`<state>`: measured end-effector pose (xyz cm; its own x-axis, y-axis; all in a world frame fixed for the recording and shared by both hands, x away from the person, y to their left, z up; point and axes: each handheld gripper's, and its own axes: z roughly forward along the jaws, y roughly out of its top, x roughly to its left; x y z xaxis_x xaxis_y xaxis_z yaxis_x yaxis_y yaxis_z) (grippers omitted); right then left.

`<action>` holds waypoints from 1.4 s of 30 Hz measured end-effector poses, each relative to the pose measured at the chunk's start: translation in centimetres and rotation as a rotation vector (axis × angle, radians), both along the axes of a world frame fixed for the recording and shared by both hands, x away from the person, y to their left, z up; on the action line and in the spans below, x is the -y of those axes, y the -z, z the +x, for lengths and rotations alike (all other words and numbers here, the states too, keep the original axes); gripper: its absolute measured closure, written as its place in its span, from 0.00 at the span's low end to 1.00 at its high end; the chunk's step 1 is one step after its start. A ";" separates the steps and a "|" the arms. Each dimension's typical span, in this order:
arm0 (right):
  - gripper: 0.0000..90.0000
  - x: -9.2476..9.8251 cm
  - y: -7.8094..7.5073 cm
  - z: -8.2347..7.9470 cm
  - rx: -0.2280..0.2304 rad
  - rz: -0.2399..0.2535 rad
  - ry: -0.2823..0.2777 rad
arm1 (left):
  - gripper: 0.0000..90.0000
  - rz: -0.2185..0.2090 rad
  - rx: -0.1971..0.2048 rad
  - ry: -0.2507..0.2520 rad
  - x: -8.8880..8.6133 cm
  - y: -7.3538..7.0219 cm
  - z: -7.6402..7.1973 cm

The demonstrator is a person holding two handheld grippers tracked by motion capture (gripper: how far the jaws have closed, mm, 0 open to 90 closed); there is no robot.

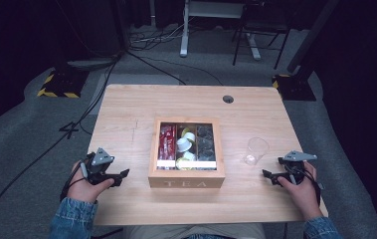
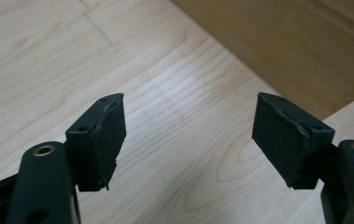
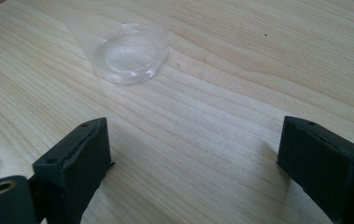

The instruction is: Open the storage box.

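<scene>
A wooden tea box (image 1: 186, 183) marked TEA stands at the middle of the table, its glass lid showing red packets, white and yellow pods and dark pods inside. A clear plastic cup (image 1: 255, 150) stands upright to its right. My left gripper (image 1: 124, 174) rests on the table left of the box, open and empty; the box's side (image 2: 277, 42) rises beyond its jaws. My right gripper (image 1: 265, 174) sits near the front right, open and empty, with the cup (image 3: 125, 51) just ahead of its jaws.
The light wooden table (image 1: 126, 114) has a round cable hole (image 1: 228, 99) at the back. Cables, stand bases with yellow-black stripes (image 1: 59, 84) and chair legs are on the grey floor behind it. Both hands rest near the front edge.
</scene>
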<state>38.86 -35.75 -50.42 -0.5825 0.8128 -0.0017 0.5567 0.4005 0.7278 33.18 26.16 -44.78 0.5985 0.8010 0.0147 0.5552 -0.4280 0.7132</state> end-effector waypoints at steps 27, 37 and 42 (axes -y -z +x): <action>0.11 0.0 0.0 0.0 0.000 0.000 0.000 | 0.26 -0.037 -0.029 0.242 6.9 -2.0 -2.2; 0.11 0.0 0.0 0.0 0.000 0.000 0.000 | 0.56 -0.006 -0.077 0.268 7.3 -1.0 -1.9; 0.11 0.0 0.0 0.0 0.000 0.000 0.000 | 0.70 0.009 -0.066 0.260 7.1 -1.2 -1.9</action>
<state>38.85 -35.75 -50.42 -0.5824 0.8129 -0.0020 0.5564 0.4005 0.7280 31.27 19.02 -43.55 0.7838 0.6205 -0.0246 0.4709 -0.5680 0.6750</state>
